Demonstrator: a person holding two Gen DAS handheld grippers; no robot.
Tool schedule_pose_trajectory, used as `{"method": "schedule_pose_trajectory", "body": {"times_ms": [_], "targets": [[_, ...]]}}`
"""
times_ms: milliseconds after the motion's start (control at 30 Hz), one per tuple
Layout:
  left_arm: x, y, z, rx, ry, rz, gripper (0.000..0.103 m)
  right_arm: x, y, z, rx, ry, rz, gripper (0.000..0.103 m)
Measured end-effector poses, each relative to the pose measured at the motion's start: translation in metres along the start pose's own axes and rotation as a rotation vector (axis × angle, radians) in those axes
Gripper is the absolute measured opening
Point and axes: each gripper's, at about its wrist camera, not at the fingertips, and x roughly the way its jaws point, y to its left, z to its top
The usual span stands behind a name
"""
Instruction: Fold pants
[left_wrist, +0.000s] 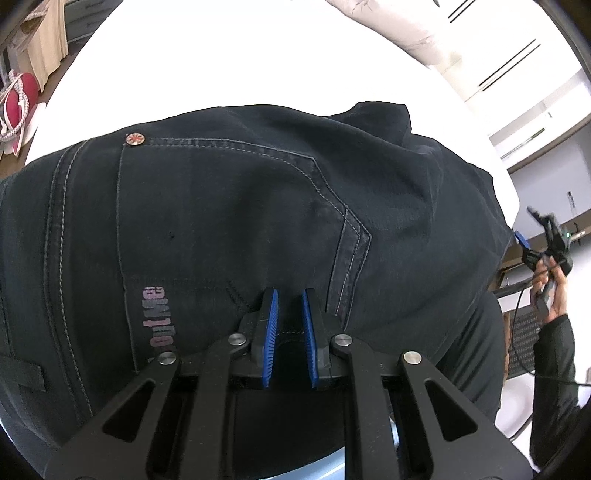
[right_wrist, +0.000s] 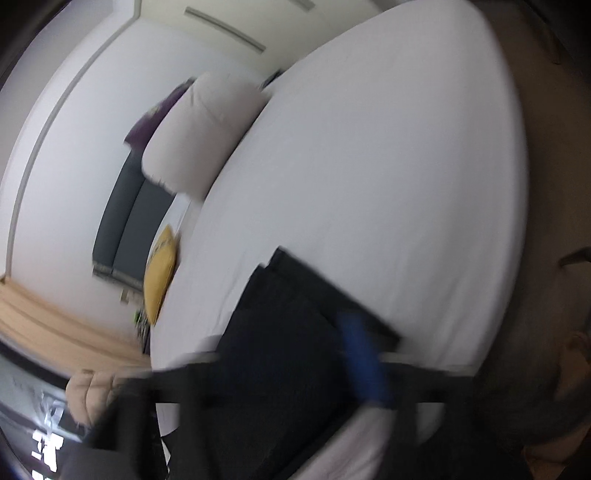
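Note:
Dark navy jeans (left_wrist: 236, 221) lie on a white bed (left_wrist: 229, 55), back pocket with grey stitching and a rivet facing up. My left gripper (left_wrist: 290, 299) sits low over the pocket near the waistband, its blue pads slightly apart with nothing clearly between them. The right gripper (left_wrist: 543, 240) shows at the far right, held in a hand beyond the jeans' edge. In the blurred right wrist view the jeans (right_wrist: 295, 332) lie on the bed (right_wrist: 369, 166); one blue finger pad (right_wrist: 364, 358) shows over the cloth, the other is not visible.
A white pillow (right_wrist: 199, 136) lies at the bed's head and a yellow cushion (right_wrist: 160, 273) beside the bed. A pink and white bag (left_wrist: 18, 99) sits on the floor at the left. Wooden floor surrounds the bed.

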Motion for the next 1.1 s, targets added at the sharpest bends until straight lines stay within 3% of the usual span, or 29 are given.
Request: {"method": "schedule_pose_trajectory", "body": {"times_ms": [133,200,400,500,600,967,1100], "targets": [[0.001,-0.003,-0.001,-0.012,-0.009,-0.006,0.013,0.013,-0.005,0.006,0.044,0.055,0.019,0.078],[0.001,0.000,-0.002,-0.025,-0.016,-0.013,0.013,0.012,-0.017,0.001,0.115,0.065,0.029,0.070],[0.000,0.004,-0.002,-0.018,-0.010,-0.012,0.013,-0.002,-0.040,-0.031,0.262,0.070,0.070,0.061],[-0.001,0.002,-0.002,-0.021,-0.010,-0.007,0.013,-0.001,-0.038,-0.043,0.286,0.083,0.044,0.058],[0.000,0.000,-0.003,-0.020,-0.016,-0.003,0.013,0.003,-0.037,-0.052,0.324,0.076,0.118,0.057],[0.000,-0.001,-0.003,-0.021,-0.017,-0.007,0.013,0.032,-0.030,-0.061,0.387,0.125,0.210,0.049],[0.001,-0.002,-0.003,-0.015,-0.017,-0.002,0.013,0.045,-0.029,-0.054,0.399,0.101,0.251,0.045]]}}
